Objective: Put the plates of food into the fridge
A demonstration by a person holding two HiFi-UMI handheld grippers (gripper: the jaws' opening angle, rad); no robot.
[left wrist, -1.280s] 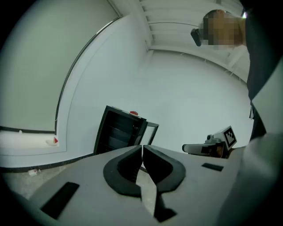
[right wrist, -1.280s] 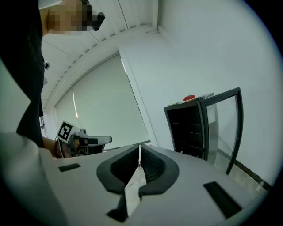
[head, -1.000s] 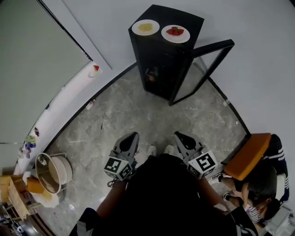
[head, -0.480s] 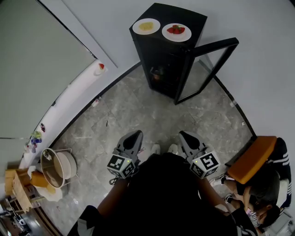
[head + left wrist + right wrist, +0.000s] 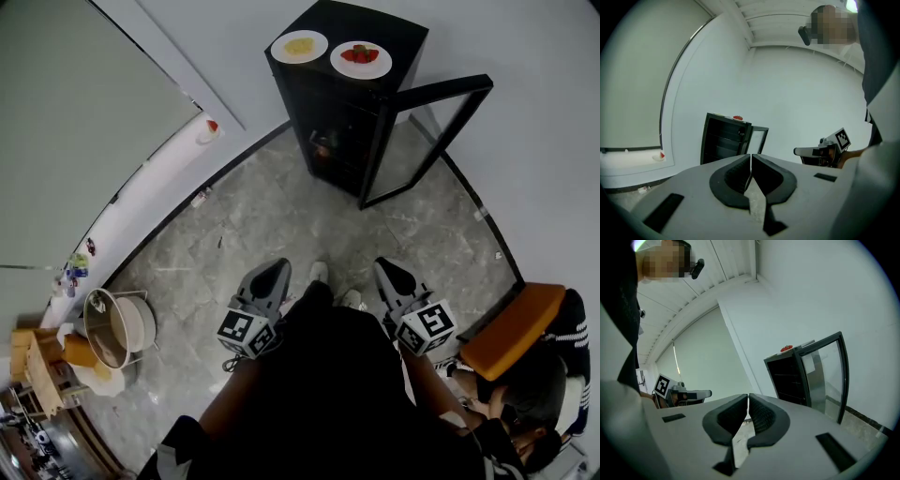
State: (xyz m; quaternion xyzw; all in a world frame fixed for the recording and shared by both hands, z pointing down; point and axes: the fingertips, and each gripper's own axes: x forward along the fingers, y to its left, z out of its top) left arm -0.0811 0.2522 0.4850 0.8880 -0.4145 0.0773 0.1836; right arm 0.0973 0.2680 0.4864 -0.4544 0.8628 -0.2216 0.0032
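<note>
A grey stone floor (image 5: 281, 216) fills the middle of the head view. A black fridge (image 5: 342, 122) is placed at upper centre, with its glass door (image 5: 427, 131) swung open to the right. An orange seat (image 5: 511, 328) is seen at lower right and a metal pot (image 5: 117, 328) at lower left. The left tool (image 5: 750, 159) and right tool (image 5: 748, 400) are closed on nothing, well apart from the fridge. On the fridge top are set the yellow-food plate (image 5: 299, 46) and, just beside it, the red-food plate (image 5: 361, 57).
</note>
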